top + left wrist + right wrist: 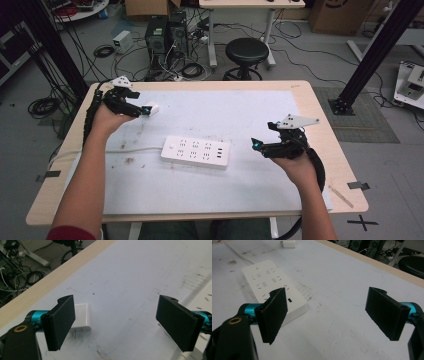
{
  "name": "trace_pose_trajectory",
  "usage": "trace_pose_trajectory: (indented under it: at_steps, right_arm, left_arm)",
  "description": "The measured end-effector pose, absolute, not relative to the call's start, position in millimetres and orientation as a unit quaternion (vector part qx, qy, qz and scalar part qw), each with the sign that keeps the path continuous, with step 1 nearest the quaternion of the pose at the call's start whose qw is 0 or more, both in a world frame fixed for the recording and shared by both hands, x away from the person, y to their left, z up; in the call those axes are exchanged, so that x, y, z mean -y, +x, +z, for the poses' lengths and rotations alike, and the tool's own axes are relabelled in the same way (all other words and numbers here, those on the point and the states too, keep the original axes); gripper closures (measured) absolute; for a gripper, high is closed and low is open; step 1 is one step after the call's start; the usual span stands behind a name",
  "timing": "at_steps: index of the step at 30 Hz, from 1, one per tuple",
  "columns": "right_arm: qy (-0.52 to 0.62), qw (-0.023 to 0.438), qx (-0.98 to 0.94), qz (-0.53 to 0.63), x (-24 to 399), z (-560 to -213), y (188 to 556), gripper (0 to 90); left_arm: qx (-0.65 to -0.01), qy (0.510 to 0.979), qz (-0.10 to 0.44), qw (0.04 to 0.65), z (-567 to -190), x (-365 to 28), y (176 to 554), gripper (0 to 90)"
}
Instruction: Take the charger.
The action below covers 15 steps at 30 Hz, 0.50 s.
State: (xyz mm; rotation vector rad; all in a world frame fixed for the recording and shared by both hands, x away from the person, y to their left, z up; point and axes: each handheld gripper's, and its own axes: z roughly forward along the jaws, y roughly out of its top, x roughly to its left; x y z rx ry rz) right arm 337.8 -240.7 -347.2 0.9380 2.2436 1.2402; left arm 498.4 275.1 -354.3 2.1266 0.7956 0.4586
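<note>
A white power strip [195, 151] lies flat near the middle of the table [320, 131], its white cord [100, 152] running off to the left edge. A small white plug adapter [151, 109] rests on the far left part of the white mat [235, 115] that covers most of the wooden top, leaving a bare wood border along every edge.

The left tool [145, 111] hangs at the far left, just beside the adapter; in the left gripper view its jaws stand wide apart, the adapter lying behind the left one. The right tool [256, 145] hovers right of the strip, apart from it, jaws likewise spread and holding nothing.

Open mat stretches between the strip and the far edge, and along the near edge. The mat carries scuffs and dark smudges, thickest left of the strip.

Beyond the far edge stand a black round stool [246, 52], computer towers [166, 34] and tangled cables on a grey floor.
</note>
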Motion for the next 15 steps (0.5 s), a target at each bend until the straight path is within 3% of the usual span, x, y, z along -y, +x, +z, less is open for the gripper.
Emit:
trace_pose_trajectory:
  at_steps: [8,15]
  right_arm:
    - [0.346,0.205,-0.804,0.439,241.7,-350.8,339.3,18.3]
    - [0.348,0.201,-0.805,0.436,237.7,-357.5,341.3,18.3]
  left_arm:
    - [-0.360,0.839,0.165,0.374,-397.7,-277.0,542.2,15.9]
    - [-0.374,0.836,0.158,0.368,-423.5,-280.5,555.2,15.9]
